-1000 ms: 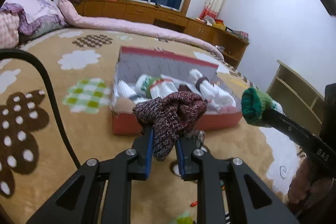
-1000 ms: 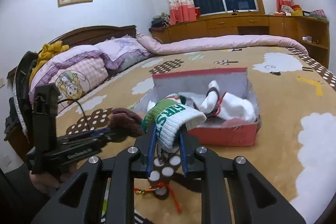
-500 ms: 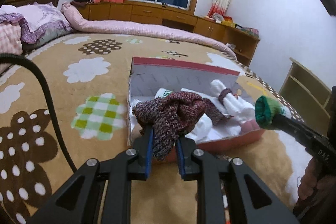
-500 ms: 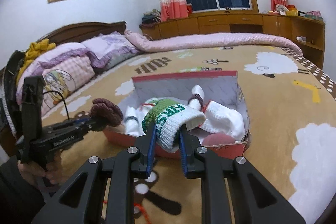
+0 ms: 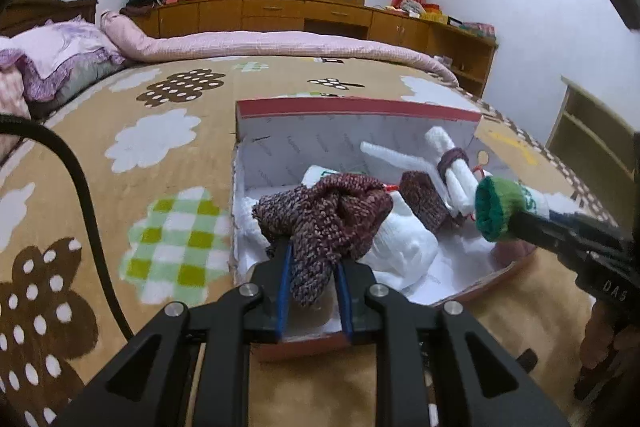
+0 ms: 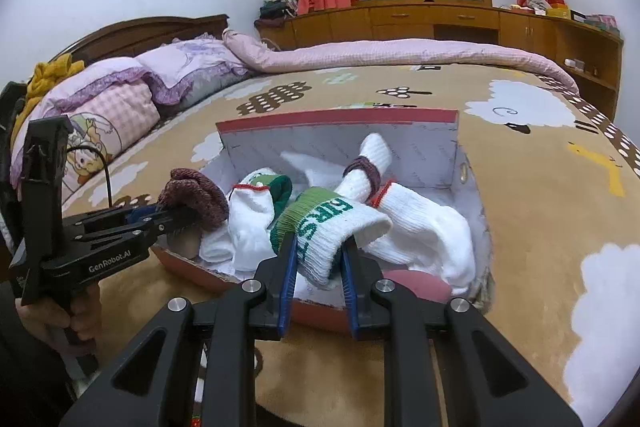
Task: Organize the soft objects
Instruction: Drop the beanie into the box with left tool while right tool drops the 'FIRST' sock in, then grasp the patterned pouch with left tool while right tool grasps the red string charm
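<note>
Left wrist view: left gripper (image 5: 312, 269) clamps maroon sock (image 5: 324, 219), right gripper (image 6: 318, 261) clamps white sock (image 6: 336, 227), both over part-filled box (image 5: 352, 107); release remains.

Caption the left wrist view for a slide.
Left gripper holds a maroon knitted sock above the red cardboard box of rolled white socks.

My bed (image 5: 120, 131) wears a tan patterned blanket (image 6: 540, 195). On it sit the red box (image 5: 352, 107), pillows (image 6: 120, 99) and a pink quilt (image 6: 400, 51) — nothing more I can make out.
</note>
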Available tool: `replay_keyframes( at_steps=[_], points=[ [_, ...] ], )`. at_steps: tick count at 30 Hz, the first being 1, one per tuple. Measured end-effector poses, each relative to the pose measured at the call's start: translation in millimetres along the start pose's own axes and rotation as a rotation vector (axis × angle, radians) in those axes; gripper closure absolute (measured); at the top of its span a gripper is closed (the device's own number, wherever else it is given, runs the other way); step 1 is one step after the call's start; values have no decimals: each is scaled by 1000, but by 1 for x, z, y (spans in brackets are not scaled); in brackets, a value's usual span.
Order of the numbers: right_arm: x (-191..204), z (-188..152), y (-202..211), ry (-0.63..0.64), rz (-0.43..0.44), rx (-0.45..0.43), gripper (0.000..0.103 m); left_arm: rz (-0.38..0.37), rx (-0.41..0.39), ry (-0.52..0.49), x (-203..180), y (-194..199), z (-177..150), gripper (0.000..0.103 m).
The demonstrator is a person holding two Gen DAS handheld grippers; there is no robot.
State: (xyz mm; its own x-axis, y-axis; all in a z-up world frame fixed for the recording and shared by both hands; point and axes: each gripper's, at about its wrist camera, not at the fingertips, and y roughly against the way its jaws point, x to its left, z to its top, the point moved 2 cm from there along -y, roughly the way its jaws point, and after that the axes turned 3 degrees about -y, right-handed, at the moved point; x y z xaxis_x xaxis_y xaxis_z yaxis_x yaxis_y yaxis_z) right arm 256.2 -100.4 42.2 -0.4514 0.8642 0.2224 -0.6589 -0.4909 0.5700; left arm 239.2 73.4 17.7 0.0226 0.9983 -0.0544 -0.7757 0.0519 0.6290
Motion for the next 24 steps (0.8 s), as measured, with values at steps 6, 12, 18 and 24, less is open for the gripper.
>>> replay_keyframes(
  at_steps=[6,12,18,24],
  points=[
    [0,-7,-15,10,-16,60,80,20,16,-47,-5,-12,-5,82],
    [7,-10,-5,66,-74,22,57,-56,-43,13,-2,-1,-5,35],
    [8,-11,20,59,-86,-62,44,-89,-121,72,4,27,4,33],
    [17,-23,39,29,-35,-66,44,-138,-90,97,-6,44,-9,33]
  ],
)
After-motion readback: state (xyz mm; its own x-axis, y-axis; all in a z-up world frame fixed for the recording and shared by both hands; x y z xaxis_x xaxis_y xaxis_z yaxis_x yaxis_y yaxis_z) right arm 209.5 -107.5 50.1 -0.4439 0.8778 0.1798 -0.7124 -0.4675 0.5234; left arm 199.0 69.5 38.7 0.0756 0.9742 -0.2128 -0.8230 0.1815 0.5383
